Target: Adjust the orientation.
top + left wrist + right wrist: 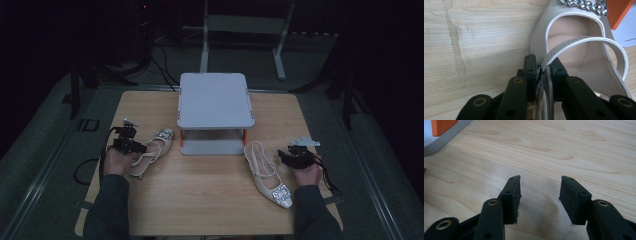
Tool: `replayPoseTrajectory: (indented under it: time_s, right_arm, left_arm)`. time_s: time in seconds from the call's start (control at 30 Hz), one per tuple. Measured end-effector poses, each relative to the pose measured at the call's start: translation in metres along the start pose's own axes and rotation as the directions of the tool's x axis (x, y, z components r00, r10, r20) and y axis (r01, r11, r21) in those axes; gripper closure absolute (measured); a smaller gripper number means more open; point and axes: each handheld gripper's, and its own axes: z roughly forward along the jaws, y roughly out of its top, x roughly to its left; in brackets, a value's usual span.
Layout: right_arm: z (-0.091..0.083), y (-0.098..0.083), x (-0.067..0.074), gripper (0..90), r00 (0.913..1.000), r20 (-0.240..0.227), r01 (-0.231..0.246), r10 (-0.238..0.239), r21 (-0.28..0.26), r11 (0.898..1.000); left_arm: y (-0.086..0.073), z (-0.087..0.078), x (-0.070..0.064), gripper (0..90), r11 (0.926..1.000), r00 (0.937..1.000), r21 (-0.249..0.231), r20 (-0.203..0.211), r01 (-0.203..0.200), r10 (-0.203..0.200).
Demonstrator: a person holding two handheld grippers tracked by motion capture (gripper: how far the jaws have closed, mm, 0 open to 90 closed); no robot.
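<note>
Left gripper (543, 65) is clamped on the thin heel strap of the cream leather slingback shoe with a rhinestone buckle (156, 146), which lies at the left of the light wooden table (210, 200), just left of the grey two-tier stand with orange posts (215, 100). Right gripper (540, 195) rests at the right with jaws apart, holding nothing. The matching cream shoe (267, 175) lies just left of it, toe pointing near

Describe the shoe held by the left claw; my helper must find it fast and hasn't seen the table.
Start at the grey two-level stand at the back middle of the wooden table. To its left lies a cream slingback shoe, jewelled toe toward the stand. Unlike the matching shoe on the right, lying free, this one's strap is pinched in the left claw.
</note>
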Motion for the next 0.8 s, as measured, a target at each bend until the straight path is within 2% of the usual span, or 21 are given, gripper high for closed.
replayPoseTrajectory:
  time_s: [0.1, 0.23, 0.3, 0.4, 0.5, 0.63, 0.73, 0.8]
  right_arm:
    - [0.000, 0.000, 0.000, 50.9, 1.0000, 0.000, 0.002, -0.002, 0.003, 1.000]
    - [0.002, 0.000, 0.001, 50.9, 1.0000, -0.002, 0.008, -0.008, 0.005, 1.000]
    - [0.002, 0.000, 0.001, 50.9, 1.0000, -0.003, 0.008, -0.008, 0.005, 1.000]
    - [0.001, 0.000, 0.001, 50.9, 1.0000, -0.001, 0.005, -0.005, 0.003, 1.000]
    - [0.001, 0.000, 0.000, 50.9, 1.0000, 0.000, 0.002, -0.002, 0.001, 1.000]
    - [0.000, 0.000, 0.000, 50.9, 1.0000, -0.001, 0.000, 0.000, 0.000, 1.000]
    - [0.000, 0.000, 0.000, 50.9, 1.0000, 0.000, 0.000, 0.000, -0.002, 1.000]
    - [0.000, 0.000, 0.000, 50.9, 1.0000, 0.000, 0.000, 0.000, -0.002, 1.000]
  left_arm:
    - [-0.004, -0.001, 0.009, 80.9, 0.9976, 0.9953, -0.015, 0.071, 0.067, -0.066]
    - [-0.006, -0.003, 0.012, 81.1, 0.9950, 0.9902, -0.028, 0.105, 0.096, -0.092]
    - [-0.004, -0.005, 0.010, 81.1, 0.9916, 0.9853, -0.051, 0.129, 0.119, -0.112]
    - [-0.002, -0.007, 0.009, 81.2, 0.9887, 0.9824, -0.064, 0.138, 0.136, -0.126]
    - [0.001, -0.011, 0.007, 81.3, 0.9821, 0.9770, -0.096, 0.155, 0.162, -0.146]
    - [0.007, -0.021, 0.001, 81.2, 0.9741, 0.9744, -0.138, 0.161, 0.179, -0.157]
    - [0.011, -0.028, -0.001, 81.2, 0.9661, 0.9707, -0.163, 0.166, 0.201, -0.174]
    - [0.016, -0.035, -0.002, 81.2, 0.9574, 0.9668, -0.182, 0.165, 0.224, -0.195]
